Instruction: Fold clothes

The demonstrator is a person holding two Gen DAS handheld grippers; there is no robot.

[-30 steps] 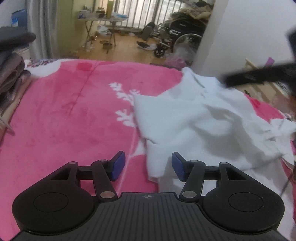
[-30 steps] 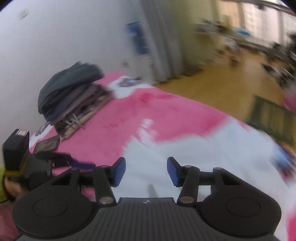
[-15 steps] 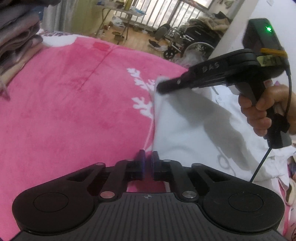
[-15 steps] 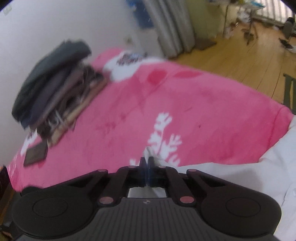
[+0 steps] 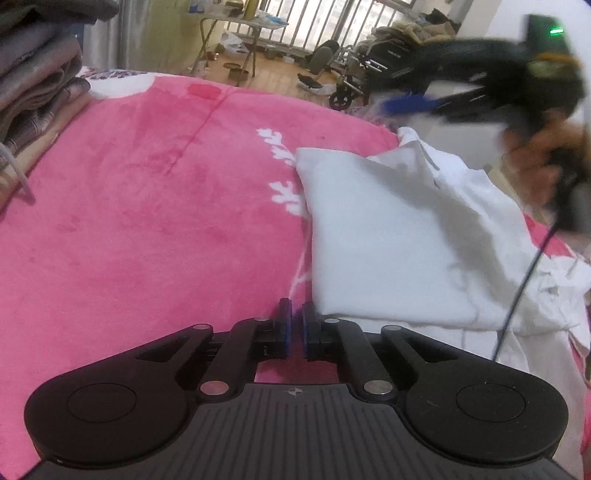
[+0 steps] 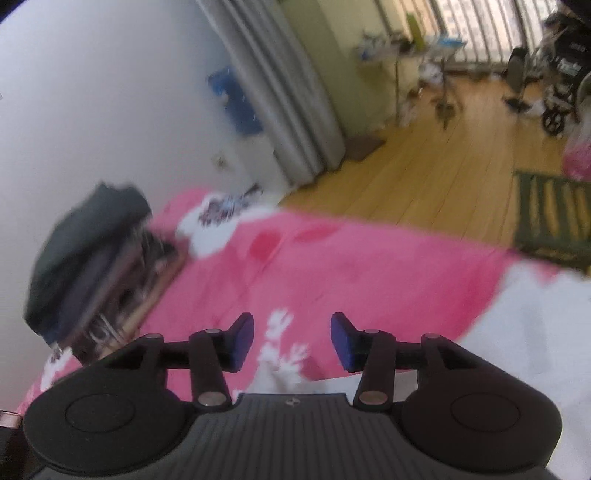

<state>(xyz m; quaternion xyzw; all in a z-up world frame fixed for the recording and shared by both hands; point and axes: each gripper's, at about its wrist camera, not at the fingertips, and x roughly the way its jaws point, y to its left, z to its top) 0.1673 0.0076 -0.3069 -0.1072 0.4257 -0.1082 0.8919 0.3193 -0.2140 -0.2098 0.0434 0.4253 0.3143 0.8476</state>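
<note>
A white garment (image 5: 388,240) lies on the pink blanket (image 5: 147,206), partly folded, with a straight folded edge facing left. My left gripper (image 5: 294,332) is low over the blanket at the garment's near left corner. Its jaws are shut to a thin slit with only pink blanket showing between them, and the cloth lies just right of the right finger. My right gripper (image 6: 291,338) is open and empty, raised above the garment's far corner (image 6: 280,380). In the left wrist view the right gripper (image 5: 406,105) is blurred at the upper right, held by a hand (image 5: 535,166).
A pile of folded dark clothes (image 5: 37,74) sits at the blanket's left edge, also seen as the pile (image 6: 81,258). Beyond the bed are wooden floor, a folding table (image 5: 240,29), a wheelchair (image 5: 354,74) and a green mat (image 6: 554,221).
My right gripper has opened, let go of the garment's corner and lifted away to the right. My left gripper shut half a second ago and stays shut. The garment now lies folded flatter.
</note>
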